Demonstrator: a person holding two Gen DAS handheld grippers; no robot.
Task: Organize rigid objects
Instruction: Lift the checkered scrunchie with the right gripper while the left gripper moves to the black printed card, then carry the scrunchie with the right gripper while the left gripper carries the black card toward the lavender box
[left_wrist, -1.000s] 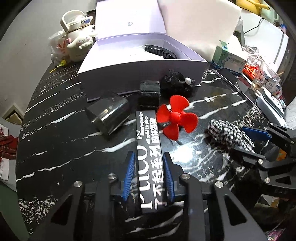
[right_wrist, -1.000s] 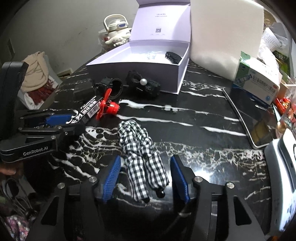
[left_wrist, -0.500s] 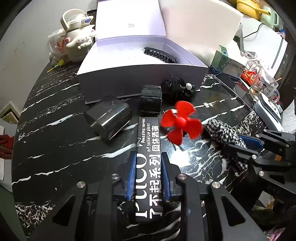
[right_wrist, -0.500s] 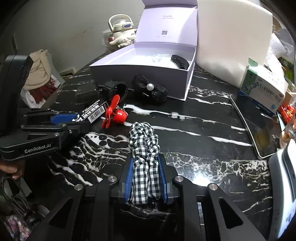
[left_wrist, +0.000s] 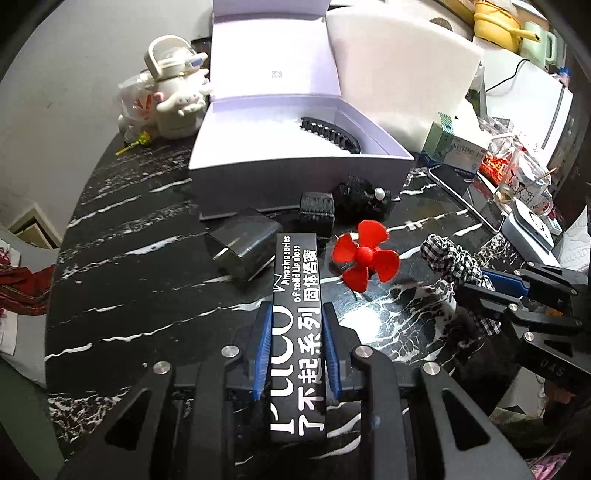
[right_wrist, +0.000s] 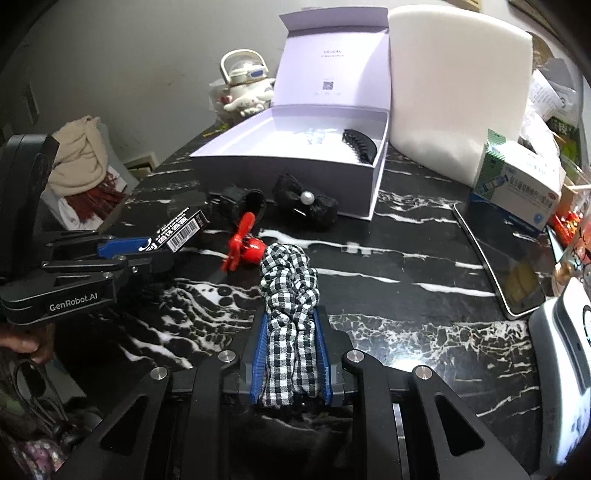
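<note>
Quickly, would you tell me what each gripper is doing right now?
Left gripper: shut on the lip gloss box.
Right gripper: shut on the checkered scrunchie.

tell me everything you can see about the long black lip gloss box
The lip gloss box is a long, slim black carton, cardboard by its look, with white lettering along its top face that includes "Amazing series of solid Lip gloss" and Chinese characters. A white barcode label sits on another face near its far end, seen from the right wrist view. The left gripper is shut on it, blue pads pressing both long sides. It points toward the open lavender box, with its far end beside the red fan.
</note>
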